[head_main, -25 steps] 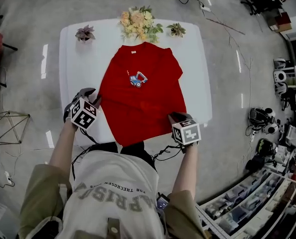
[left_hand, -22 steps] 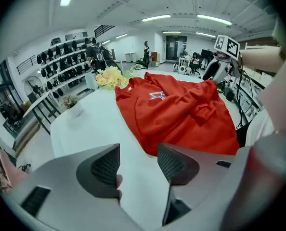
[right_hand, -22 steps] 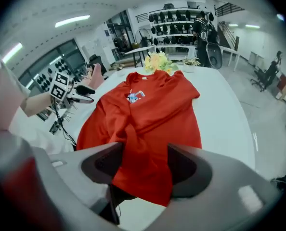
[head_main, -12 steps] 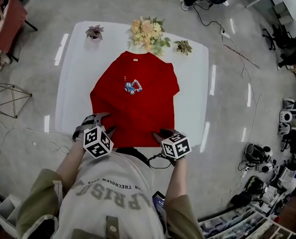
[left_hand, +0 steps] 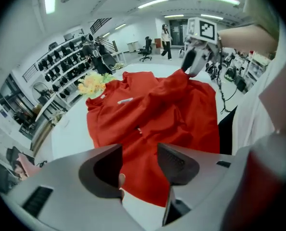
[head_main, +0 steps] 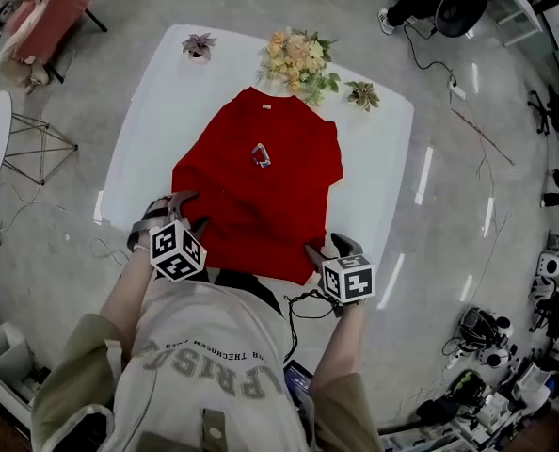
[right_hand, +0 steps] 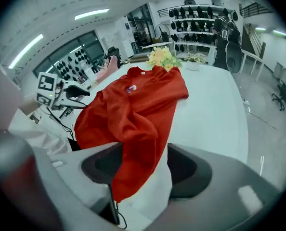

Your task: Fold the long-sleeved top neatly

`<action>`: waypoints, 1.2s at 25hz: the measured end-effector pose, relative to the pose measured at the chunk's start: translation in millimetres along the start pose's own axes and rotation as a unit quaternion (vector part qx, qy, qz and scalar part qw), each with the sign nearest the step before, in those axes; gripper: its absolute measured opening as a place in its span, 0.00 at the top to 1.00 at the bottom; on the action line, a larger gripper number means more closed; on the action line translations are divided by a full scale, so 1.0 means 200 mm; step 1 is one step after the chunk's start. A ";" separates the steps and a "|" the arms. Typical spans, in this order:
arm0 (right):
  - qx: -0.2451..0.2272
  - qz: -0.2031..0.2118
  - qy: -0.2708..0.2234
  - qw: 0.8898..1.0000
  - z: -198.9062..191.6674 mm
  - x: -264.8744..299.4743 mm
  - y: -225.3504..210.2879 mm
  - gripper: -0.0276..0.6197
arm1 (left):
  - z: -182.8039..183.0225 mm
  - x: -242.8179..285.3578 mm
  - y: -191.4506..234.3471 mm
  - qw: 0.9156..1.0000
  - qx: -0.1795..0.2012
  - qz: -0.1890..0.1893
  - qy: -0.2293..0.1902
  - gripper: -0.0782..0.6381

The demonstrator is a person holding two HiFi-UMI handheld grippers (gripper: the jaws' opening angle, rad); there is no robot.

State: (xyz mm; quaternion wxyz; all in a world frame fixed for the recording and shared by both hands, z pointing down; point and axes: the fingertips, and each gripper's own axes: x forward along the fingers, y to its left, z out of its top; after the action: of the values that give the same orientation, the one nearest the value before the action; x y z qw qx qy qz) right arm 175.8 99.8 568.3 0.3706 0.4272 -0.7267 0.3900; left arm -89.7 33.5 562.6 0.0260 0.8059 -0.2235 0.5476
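Top (head_main: 261, 196), red, lay front-up on the white surface (head_main: 157, 92), collar toward the far edge by the flowers (head_main: 298, 56), hem along the near edge in front of the person. No sleeve stuck out past the body on either side, so both sleeves were judged already folded in, leaving a rough rectangle. The hem-to-collar fold looked not yet done, as the full length was laid out with the chest print (head_main: 261, 155) uncovered. By that reading the task was perhaps halfway, with the lengthwise fold and a smoothing left. The cloth was thin and limp. It had soft creases across the middle and a raised rumple down the person's right side, and the near right corner was bunched instead of flat. Left gripper (left_hand: 139, 160) hovered over the near left part of the hem. Its jaws had just been opening and stood apart, with red cloth seen through the gap but nothing pinched. Right gripper (right_hand: 142, 167) sat at the near right corner. Its jaws had also just been opening and stood wide, and the bunched corner hung loose between them, pressed by neither pad.
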 end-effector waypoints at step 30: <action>-0.005 -0.054 0.076 0.996 -0.39 -0.05 0.52 0.54 | -0.14 0.23 0.41 0.991 0.064 -0.121 0.004 0.57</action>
State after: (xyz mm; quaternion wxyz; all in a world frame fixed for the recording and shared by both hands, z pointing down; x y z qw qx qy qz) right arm 101.4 206.6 567.5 0.4472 0.4335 -0.6740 0.3972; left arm -132.2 -47.8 597.7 0.0412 0.8248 -0.0882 0.5569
